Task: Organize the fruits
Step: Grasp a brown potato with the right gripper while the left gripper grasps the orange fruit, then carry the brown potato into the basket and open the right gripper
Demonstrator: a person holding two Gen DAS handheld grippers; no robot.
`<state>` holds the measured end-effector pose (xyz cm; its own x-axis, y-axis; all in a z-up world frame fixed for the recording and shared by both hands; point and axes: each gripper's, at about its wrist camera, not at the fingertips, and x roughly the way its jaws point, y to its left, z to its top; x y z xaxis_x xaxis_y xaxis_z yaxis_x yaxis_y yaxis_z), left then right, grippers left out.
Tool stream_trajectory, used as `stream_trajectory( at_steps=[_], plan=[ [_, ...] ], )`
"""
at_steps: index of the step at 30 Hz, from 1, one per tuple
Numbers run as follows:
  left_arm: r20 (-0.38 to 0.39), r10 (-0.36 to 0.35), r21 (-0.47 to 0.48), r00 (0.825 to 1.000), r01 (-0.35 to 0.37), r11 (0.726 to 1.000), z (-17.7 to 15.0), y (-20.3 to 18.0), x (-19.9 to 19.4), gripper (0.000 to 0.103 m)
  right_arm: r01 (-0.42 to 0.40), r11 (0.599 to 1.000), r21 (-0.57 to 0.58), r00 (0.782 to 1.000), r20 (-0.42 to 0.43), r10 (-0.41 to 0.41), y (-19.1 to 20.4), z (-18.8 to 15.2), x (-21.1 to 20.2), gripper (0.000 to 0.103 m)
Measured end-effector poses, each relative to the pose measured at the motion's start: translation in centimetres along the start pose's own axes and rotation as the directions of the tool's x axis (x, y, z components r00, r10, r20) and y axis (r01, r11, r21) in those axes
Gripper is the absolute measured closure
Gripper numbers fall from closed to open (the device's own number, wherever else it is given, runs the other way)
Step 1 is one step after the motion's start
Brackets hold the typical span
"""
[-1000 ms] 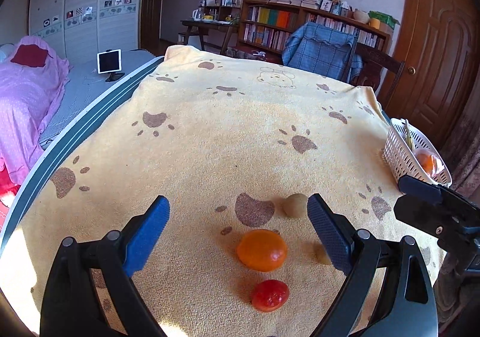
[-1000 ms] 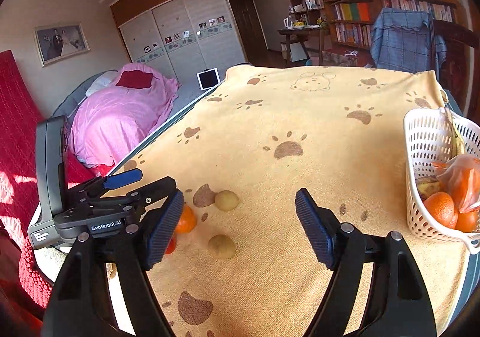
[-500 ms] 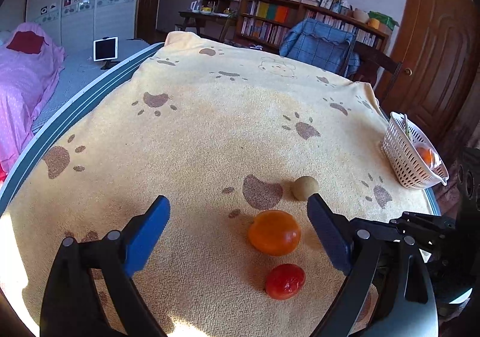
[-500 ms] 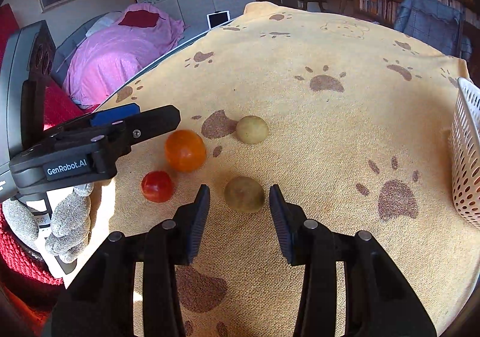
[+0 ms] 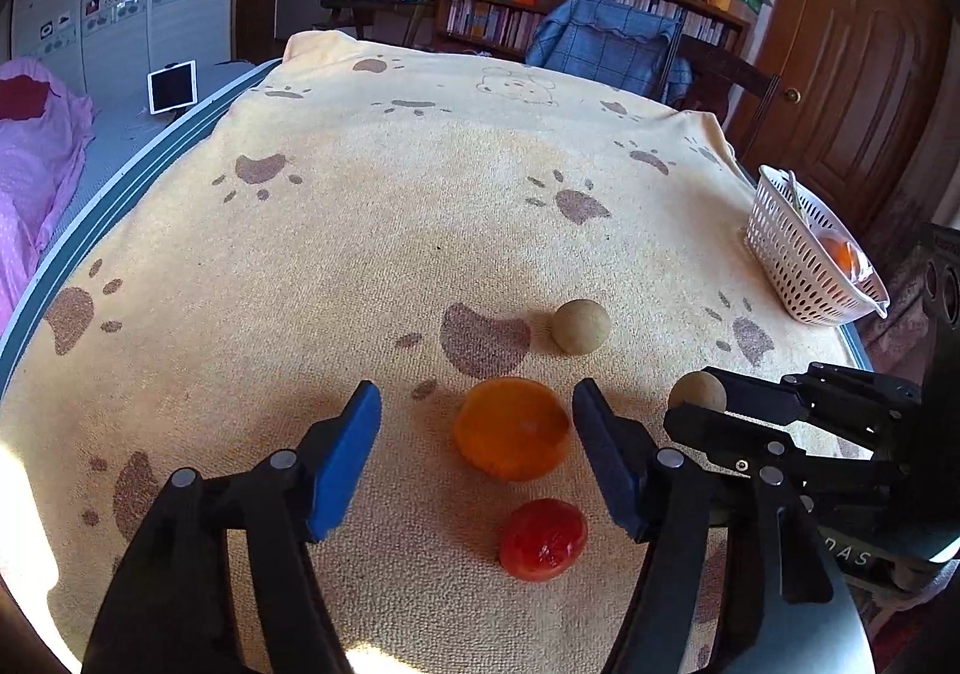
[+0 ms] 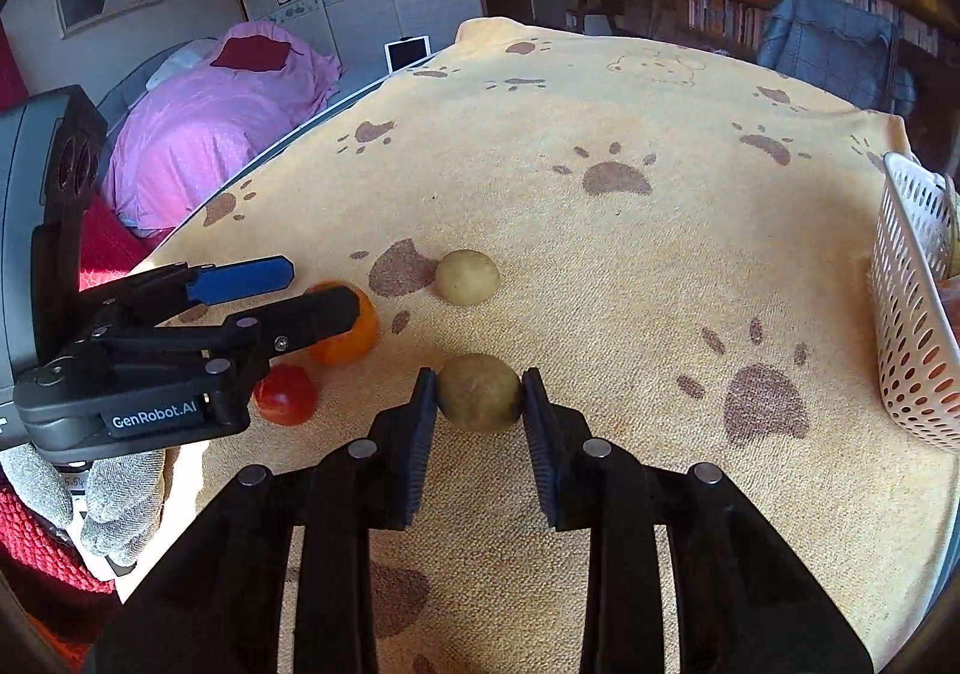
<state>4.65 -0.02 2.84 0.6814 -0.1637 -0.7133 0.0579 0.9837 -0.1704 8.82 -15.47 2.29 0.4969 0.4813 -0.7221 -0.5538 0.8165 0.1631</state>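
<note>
Only the left wrist view showed the left gripper [image 5: 477, 431] with its blue-padded jaws spread wide, the round, dimpled orange fruit [image 5: 512, 428] lying between them on the fuzzy yellow paw-print towel [image 5: 420, 206] that covered the counter. Just nearer the camera lay the small glossy red tomato-like fruit [image 5: 543, 539]. Beyond the orange sat a matte tan round fruit [image 5: 581, 326], and to its right a second tan round fruit [image 5: 697, 391] showed only partly, behind the black arms of the right gripper [image 5: 720, 404].

The right wrist view made that grip plain — the right gripper [image 6: 479, 395] had its ribbed dark jaws pressed on either side of the second tan fruit [image 6: 479, 393], which rested on the towel [image 6: 600, 254]. To the left in that view, the left gripper [image 6: 300, 293] hid part of the orange [image 6: 354, 341] and stood beside the red fruit [image 6: 287, 395]; the first tan fruit [image 6: 466, 277] lay apart, farther back.

At the counter's right edge stood a white perforated plastic basket [image 5: 798, 266] — the left view showed an orange-coloured fruit inside clear wrapping [image 5: 843, 254] in it, while the right view showed little more than the basket's wall [image 6: 906, 314].
</note>
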Motion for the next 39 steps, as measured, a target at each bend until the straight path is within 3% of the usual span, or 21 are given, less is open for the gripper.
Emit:
stream_trajectory(
  at_steps=[7, 10, 11, 27, 39],
  plan=[
    [-0.050, -0.029, 0.036, 0.998, 0.031, 0.999, -0.2, -0.6, 1.0, 0.045, 0.024, 0.999, 0.034, 0.999, 0.045, -0.026, -0.7, 0.1, -0.8, 0.073],
    [-0.068, -0.041, 0.029, 0.997, 0.043, 0.999, -0.3, -0.5, 1.5, 0.059, 0.035, 0.998, 0.047, 0.997, 0.068, -0.038, -0.9, 0.2, -1.2, 0.073],
    [-0.067, -0.049, 0.026, 0.997, 0.050, 0.998, -0.3, -0.5, 1.4, 0.060, 0.037, 0.998, 0.052, 0.996, 0.077, -0.041, -1.0, 0.2, -1.4, 0.073],
    [-0.009, -0.048, -0.037, 0.999, 0.047, 0.998, -0.1, 0.7, 0.5, 0.060, 0.070, 0.985, 0.158, 0.977, 0.186, -0.100, -3.5, 1.0, -4.1, 0.073],
    [0.025, -0.046, -0.061, 0.999, 0.048, 0.997, -0.2, 1.0, -0.1, 0.060, 0.129, 0.936, 0.328, 0.928, 0.292, -0.230, -8.8, 1.7, -9.0, 0.073]
  ],
)
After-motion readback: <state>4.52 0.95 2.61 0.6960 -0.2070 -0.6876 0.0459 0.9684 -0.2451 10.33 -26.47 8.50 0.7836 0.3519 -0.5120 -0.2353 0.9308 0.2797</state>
